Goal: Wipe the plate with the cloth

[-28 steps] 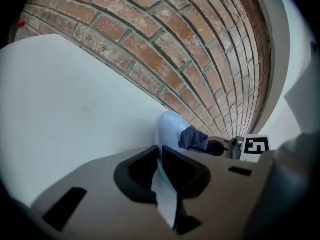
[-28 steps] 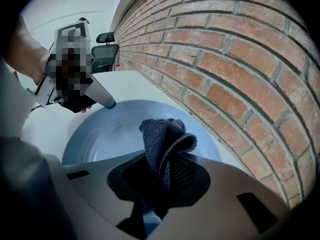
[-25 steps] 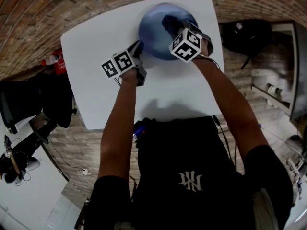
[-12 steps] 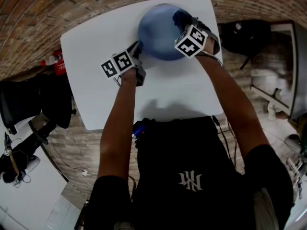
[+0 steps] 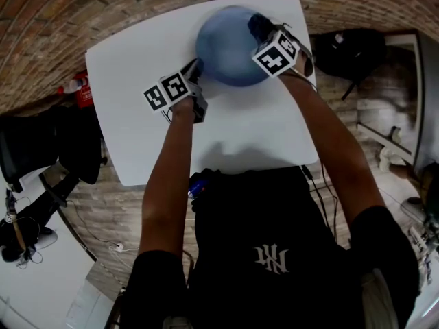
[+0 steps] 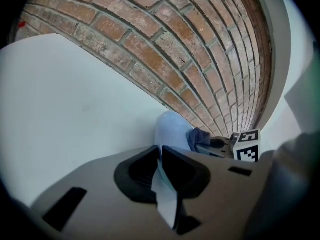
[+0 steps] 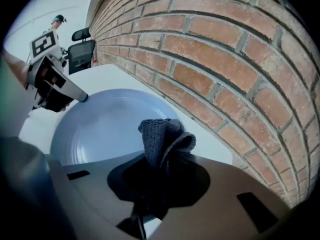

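A pale blue plate (image 5: 226, 43) lies at the far side of the white table (image 5: 137, 81). My left gripper (image 5: 197, 67) is shut on the plate's near left rim; in the left gripper view the rim (image 6: 164, 189) runs between the two fingers. My right gripper (image 5: 260, 29) is shut on a bunched dark grey cloth (image 7: 162, 136), which rests on the plate (image 7: 100, 129) near its far right rim. From the left gripper view the cloth (image 6: 200, 136) shows on the plate (image 6: 172, 129) just ahead of the right gripper's marker cube (image 6: 247, 146).
Brick paving surrounds the table on all sides. A red bottle (image 5: 81, 88) and a black chair (image 5: 41, 142) stand to the left, and a black bag (image 5: 350, 50) lies to the right. The plate sits close to the table's far edge.
My right gripper has slid the cloth from the middle of the plate toward its far right rim and rolled slightly. The left gripper and the plate have stayed put.
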`<state>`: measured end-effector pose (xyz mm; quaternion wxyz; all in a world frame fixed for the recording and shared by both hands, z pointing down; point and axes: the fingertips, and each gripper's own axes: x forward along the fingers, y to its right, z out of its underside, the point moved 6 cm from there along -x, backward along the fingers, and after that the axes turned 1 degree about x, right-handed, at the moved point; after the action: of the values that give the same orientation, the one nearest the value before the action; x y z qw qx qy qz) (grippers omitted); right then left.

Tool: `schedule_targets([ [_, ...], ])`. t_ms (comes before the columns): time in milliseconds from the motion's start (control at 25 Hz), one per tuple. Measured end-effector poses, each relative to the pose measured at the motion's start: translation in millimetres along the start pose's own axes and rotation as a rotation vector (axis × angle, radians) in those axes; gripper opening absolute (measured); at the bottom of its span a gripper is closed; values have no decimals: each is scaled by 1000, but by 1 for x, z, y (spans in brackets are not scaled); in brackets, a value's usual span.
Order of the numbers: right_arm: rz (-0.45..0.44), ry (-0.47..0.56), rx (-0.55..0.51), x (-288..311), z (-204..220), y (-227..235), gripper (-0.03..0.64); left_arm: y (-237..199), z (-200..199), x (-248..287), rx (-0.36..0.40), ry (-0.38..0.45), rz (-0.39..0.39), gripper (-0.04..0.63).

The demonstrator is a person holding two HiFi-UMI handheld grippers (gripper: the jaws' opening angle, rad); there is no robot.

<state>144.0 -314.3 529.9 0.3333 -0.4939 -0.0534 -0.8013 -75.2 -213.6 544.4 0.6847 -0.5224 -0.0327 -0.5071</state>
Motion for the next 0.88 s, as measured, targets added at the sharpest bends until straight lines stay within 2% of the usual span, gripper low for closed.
schedule_targets([
  [80, -59, 41, 84, -2, -2, -4, 84, 1, 1, 0, 0, -1, -5, 32],
  [160, -118, 124, 143, -10, -14, -15, 84, 1, 1, 0, -3, -2, -7, 32],
  [240, -186, 196, 169, -19, -33, -33, 84, 1, 0, 0, -9, 4, -6, 31],
  [360, -308, 235, 200, -23, -49, -72, 84, 1, 1, -1, -11, 10, -9, 31],
  [480, -388, 236, 193, -17, -54, -105, 84, 2, 1, 0, -10, 8, -8, 31],
  [640, -451, 185, 201, -1, -53, -130, 84, 2, 1, 0, -12, 9, -8, 31],
  [880, -447, 127, 108, 7, -53, -136, 84, 1, 1, 0, -14, 11, -15, 29],
])
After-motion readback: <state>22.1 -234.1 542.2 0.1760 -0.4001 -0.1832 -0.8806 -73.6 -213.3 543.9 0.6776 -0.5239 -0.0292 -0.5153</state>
